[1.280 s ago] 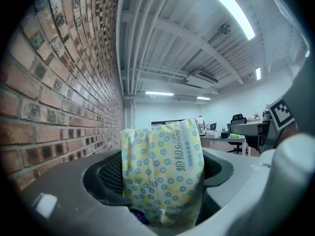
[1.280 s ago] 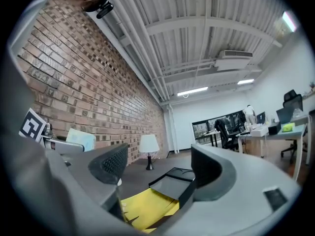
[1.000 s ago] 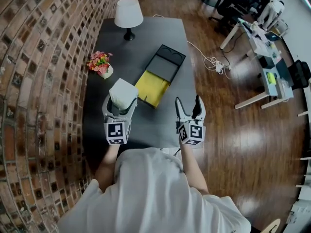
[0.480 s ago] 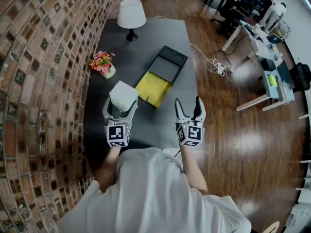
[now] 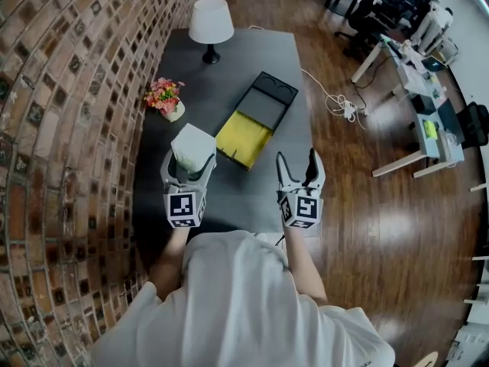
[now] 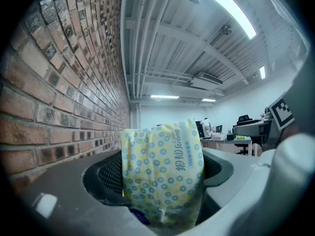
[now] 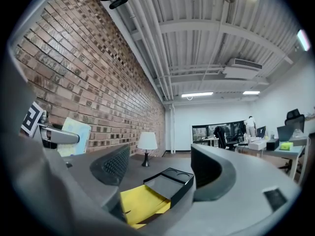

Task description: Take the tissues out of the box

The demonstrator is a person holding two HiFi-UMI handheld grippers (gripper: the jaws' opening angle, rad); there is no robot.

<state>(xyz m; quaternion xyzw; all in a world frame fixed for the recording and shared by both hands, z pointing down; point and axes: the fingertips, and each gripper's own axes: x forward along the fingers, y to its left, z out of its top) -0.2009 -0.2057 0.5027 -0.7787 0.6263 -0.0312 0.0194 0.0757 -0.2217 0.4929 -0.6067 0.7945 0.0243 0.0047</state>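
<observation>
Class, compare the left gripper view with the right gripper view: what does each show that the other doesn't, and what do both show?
Only the left gripper view: the dotted wrapper of the tissue pack close up, pressed between the jaws of the left gripper. Only the right gripper view: the open, empty jaws of the right gripper, the open black box with a yellow inside, and the lamp. Both: the tissue pack, the brick wall and the ceiling.
</observation>
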